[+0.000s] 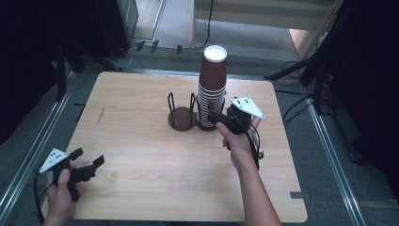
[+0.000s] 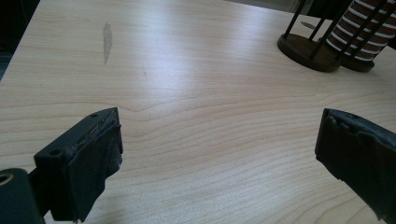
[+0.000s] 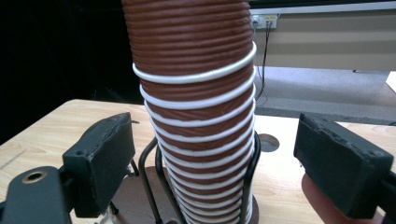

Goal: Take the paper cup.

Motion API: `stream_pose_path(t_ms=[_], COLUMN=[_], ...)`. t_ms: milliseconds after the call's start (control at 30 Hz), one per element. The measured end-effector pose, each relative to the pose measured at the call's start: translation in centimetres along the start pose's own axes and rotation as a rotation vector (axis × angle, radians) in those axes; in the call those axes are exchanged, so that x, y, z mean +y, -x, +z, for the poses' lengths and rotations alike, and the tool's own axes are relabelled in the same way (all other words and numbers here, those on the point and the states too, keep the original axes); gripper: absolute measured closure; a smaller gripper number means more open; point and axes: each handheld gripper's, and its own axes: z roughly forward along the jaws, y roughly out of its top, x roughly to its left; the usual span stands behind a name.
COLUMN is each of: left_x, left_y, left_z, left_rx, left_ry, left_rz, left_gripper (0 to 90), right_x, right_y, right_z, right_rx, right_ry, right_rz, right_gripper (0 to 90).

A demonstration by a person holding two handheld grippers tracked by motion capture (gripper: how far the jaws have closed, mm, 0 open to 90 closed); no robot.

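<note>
With my right gripper (image 3: 210,163) spread wide around the cup stack (image 1: 212,89) in its rack near the table's (image 1: 141,108) far edge, I should close squarely; my left gripper (image 1: 87,162) waits open near the left corner.

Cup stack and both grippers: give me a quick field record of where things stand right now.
cup stack: brown cups with white rims, nested upside down in a wire holder, far centre of table
second holder: empty, just left of the stack
right gripper: open, at the stack's lower part, jaws either side, not touching
left gripper: open, holds nothing, near left corner of table
table mark: grey smear on the left side
</note>
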Motion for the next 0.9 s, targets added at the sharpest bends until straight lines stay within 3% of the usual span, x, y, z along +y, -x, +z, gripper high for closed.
stream_pose_path(t_ms=[900], left_x=[0.0], left_y=[-0.1], left_z=[0.0], left_rx=[-0.006], left_ry=[-0.001], left_rz=[0.000], left_gripper=[1.5], right_x=[2.9], right_y=[-1.3], right_z=[3.0], right_rx=[-0.019], right_ry=[0.033], right_rz=[0.000], right_gripper=[8.7])
